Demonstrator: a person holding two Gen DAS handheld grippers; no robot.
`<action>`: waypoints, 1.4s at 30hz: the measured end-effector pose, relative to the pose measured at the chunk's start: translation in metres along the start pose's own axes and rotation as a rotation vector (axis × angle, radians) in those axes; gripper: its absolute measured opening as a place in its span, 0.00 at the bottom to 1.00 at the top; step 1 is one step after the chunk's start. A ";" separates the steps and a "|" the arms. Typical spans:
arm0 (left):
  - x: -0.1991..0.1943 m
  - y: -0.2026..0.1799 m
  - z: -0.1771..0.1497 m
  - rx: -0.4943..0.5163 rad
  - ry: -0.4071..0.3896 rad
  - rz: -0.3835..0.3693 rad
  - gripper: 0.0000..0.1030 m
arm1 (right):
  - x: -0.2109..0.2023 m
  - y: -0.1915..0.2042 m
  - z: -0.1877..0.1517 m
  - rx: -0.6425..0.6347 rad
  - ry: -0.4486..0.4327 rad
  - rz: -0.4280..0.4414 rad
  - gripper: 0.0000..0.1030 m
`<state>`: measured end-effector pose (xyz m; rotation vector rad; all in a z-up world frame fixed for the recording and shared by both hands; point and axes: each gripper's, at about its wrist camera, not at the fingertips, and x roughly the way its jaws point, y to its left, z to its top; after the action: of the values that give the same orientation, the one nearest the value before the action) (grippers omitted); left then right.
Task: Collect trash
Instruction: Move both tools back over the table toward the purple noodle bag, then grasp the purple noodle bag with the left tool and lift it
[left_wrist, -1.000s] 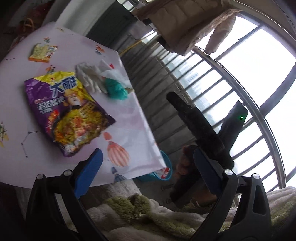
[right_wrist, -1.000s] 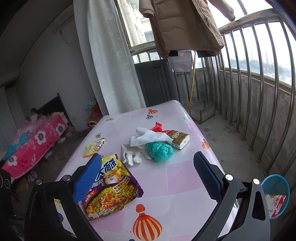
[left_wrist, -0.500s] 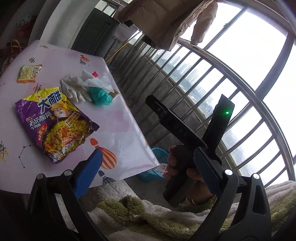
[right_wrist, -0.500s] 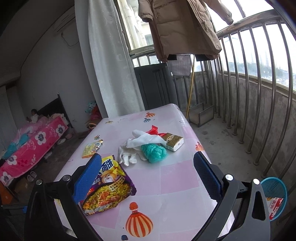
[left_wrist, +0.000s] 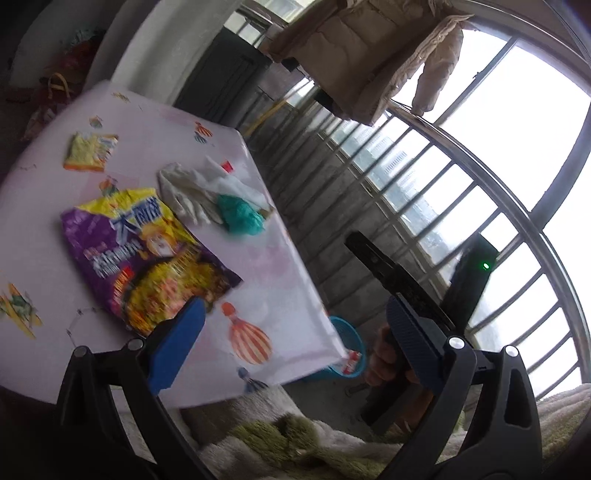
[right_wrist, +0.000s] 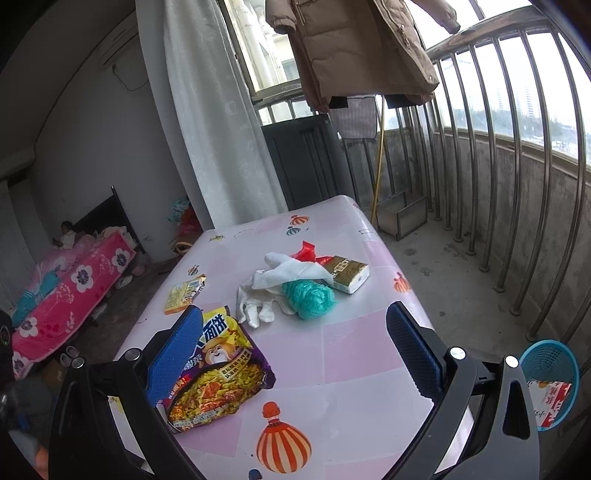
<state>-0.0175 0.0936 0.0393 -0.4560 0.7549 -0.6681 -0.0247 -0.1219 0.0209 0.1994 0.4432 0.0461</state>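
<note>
A purple and yellow noodle packet lies on the pink table near its front left. Behind it sit white gloves, a teal plastic wad, a gold and white box with a red wrapper, and a small yellow packet. My right gripper hovers open over the table's front edge, empty. My left gripper is open and empty too, over the table's near right corner. The other gripper's handle, held by a hand, shows in the left wrist view.
A blue basket with a red and white wrapper inside stands on the balcony floor right of the table. Metal railings run along the right. A brown jacket hangs above. A bed stands at far left.
The left wrist view has swung and tilted, with the table now nearer and blurred. The right gripper has drifted slightly back from the table. Both stay open.
</note>
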 end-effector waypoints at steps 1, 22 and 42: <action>-0.002 0.002 0.004 0.014 -0.013 0.021 0.91 | 0.001 0.000 0.000 0.001 0.002 0.001 0.94; -0.017 0.086 0.032 0.047 -0.152 0.440 0.91 | 0.044 0.008 0.003 -0.059 0.106 0.039 0.94; 0.044 0.138 -0.003 -0.074 0.129 0.318 0.53 | 0.136 0.048 -0.042 -0.089 0.448 0.116 0.47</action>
<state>0.0571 0.1595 -0.0662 -0.3524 0.9527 -0.3753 0.0800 -0.0551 -0.0637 0.1260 0.8735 0.2265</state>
